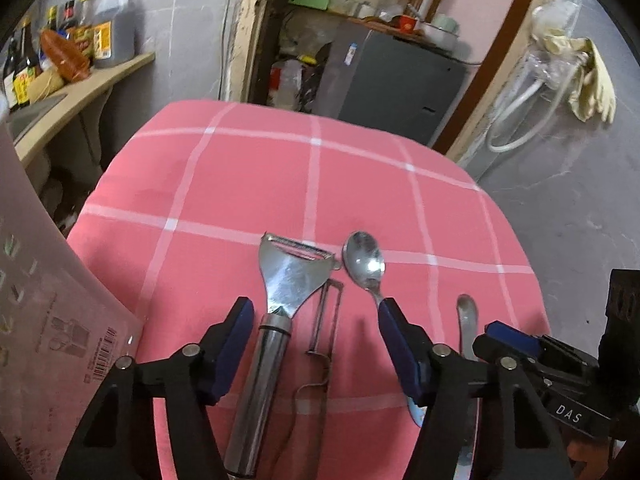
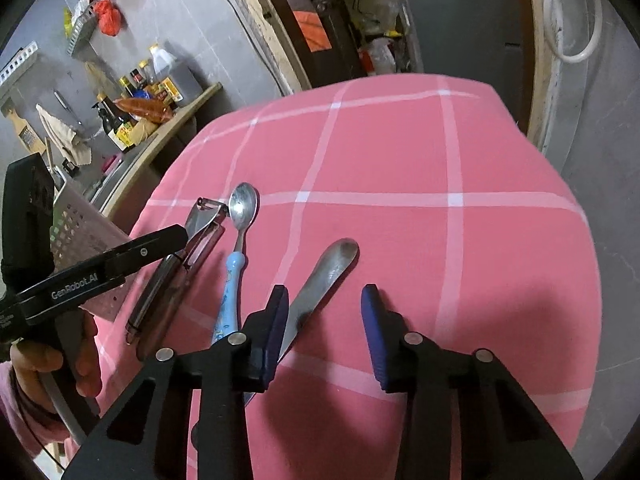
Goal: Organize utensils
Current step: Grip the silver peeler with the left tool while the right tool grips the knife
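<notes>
The left gripper (image 1: 316, 344), jaws partly open and empty, straddles the steel peeler (image 1: 272, 320): stiff, slick, weighty; best pinched across its round handle. The right gripper (image 2: 325, 320), narrower and also empty, has the flat spoon (image 2: 324, 276) by its left pad.

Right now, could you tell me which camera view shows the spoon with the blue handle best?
The right wrist view: the blue-handled spoon lies almost fully visible there, from bowl to patterned handle. In the left wrist view its bowl is clear, but the left gripper finger hides most of the handle.
</notes>
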`<state>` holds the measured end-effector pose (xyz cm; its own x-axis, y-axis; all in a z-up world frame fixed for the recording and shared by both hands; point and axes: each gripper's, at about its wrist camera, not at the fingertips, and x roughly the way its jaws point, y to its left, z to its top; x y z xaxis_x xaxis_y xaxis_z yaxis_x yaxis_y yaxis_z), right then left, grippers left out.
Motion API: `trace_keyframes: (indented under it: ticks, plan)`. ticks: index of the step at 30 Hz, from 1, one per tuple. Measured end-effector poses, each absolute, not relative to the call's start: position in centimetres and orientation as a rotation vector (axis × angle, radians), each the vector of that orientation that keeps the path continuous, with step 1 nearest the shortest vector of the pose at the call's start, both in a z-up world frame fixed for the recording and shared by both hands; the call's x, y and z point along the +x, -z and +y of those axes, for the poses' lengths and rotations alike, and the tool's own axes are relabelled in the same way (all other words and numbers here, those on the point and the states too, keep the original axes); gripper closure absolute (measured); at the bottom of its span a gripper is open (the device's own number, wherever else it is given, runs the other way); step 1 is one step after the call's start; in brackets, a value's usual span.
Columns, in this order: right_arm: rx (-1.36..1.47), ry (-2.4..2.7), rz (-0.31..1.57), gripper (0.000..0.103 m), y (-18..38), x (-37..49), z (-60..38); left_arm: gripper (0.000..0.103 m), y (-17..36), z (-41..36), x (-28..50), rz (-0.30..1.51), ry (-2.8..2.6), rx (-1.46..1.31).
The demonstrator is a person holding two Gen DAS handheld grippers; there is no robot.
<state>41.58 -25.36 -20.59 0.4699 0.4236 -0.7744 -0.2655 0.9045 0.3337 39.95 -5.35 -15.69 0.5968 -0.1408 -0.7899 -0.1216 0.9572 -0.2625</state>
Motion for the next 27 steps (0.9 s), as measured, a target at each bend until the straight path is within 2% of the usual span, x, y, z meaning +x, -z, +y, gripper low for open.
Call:
trace_keyframes:
  ticks: [3, 9, 16, 27]
  plan:
    - [0.194, -0.433, 1.014, 0.073, 20.8, 42.4, -25.1, 0.046, 16.3, -5.0, 40.1, 0.957, -0.011, -0.322]
    - [0.229, -0.448, 1.037, 0.073, 21.0, 43.6, -24.4, 0.062, 17.1, -5.0, 40.4, 0.991, -0.037, -0.313]
    - [0.298, -0.429, 1.065, 0.087, 21.7, 44.2, -24.3, 0.080, 17.1, -5.4, 40.5, 1.019, -0.042, -0.296]
    - [0.404, -0.441, 1.105, 0.095, 22.5, 44.8, -23.4, 0.084, 16.4, -5.4, 40.3, 1.087, 0.007, -0.342]
